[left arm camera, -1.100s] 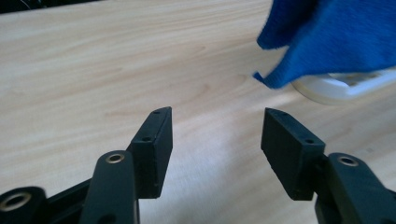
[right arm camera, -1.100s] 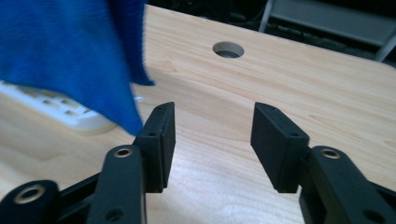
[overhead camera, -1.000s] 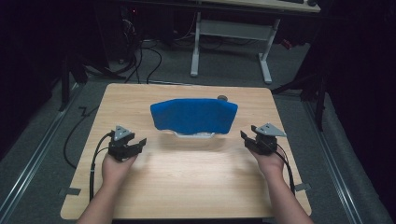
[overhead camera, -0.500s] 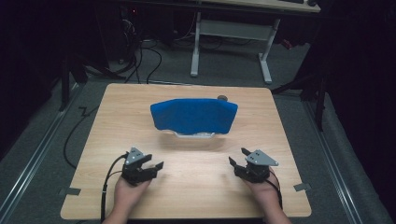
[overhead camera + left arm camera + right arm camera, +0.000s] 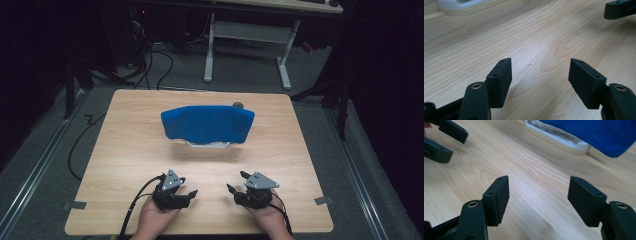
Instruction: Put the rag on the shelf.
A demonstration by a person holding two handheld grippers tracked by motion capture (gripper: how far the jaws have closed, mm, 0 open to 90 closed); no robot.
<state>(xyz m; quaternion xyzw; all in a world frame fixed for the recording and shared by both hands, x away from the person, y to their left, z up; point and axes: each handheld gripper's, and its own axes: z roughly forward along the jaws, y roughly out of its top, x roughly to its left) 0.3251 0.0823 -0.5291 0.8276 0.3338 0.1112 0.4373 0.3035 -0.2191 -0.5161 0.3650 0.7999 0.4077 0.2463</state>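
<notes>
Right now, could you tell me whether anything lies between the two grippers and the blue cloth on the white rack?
Nothing visible does. Bare wooden table separates the left gripper and right gripper from the blue cloth draped over the white rack.

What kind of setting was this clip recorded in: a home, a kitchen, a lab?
Probably a lab or workshop rigged for recording. A bare wooden table stands on grey carpet among loose floor cables, a height-adjustable desk frame behind it, darkness all around.
</notes>
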